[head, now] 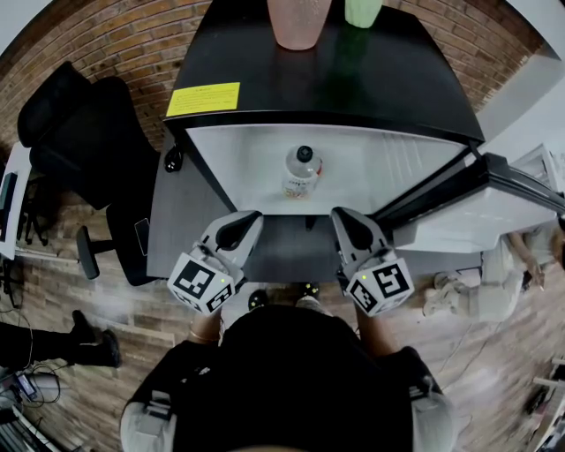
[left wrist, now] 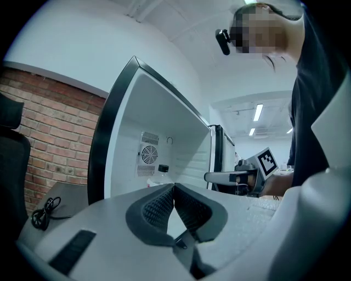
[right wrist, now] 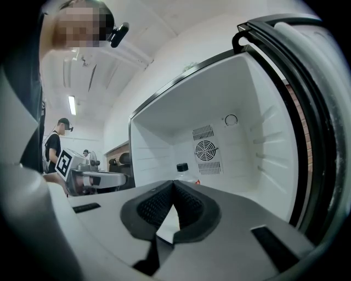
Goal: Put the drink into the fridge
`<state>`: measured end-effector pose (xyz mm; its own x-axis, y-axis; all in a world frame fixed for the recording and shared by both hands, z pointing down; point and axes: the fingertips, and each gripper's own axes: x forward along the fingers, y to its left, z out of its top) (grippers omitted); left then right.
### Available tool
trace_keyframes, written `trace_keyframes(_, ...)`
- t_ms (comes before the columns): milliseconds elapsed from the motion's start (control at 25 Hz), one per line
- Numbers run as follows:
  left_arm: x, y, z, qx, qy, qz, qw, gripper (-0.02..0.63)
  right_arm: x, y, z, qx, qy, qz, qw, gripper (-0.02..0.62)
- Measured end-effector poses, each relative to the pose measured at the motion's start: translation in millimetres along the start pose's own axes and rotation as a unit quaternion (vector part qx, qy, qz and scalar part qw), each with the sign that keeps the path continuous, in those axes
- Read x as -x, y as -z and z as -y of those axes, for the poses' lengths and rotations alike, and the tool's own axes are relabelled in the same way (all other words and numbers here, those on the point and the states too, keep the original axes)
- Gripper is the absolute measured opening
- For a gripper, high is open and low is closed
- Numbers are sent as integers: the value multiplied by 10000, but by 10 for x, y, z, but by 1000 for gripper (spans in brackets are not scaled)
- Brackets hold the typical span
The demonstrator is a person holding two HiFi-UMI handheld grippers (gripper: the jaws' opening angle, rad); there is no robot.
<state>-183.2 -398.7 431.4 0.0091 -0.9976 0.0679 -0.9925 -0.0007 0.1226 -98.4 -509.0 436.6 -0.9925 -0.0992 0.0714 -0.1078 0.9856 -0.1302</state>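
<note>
A clear drink bottle (head: 303, 169) with a black cap stands upright on the white floor of the open mini fridge (head: 415, 168). It also shows near the back wall in both gripper views, as the bottle (left wrist: 162, 173) and the bottle (right wrist: 185, 172). My left gripper (head: 243, 221) and right gripper (head: 344, 219) hover side by side just outside the fridge opening, a short way in front of the bottle. The left gripper (left wrist: 174, 186) is shut with nothing between its pads. The right gripper (right wrist: 173, 184) is shut and empty too. Neither touches the bottle.
The fridge door (head: 494, 190) stands open at the right. A pink cup (head: 298, 22) and a green cup (head: 362, 11) sit on the black fridge top. A black office chair (head: 79, 132) stands at the left. A fan vent (right wrist: 207, 149) is in the back wall. A person (right wrist: 53, 147) stands far off.
</note>
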Motion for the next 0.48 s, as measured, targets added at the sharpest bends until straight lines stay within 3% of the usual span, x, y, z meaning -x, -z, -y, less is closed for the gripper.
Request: trace_keyframes(480, 12, 25, -39, 34, -91, -9, 10000, -4, -63, 38, -19, 10, -129, -69, 9999, -2)
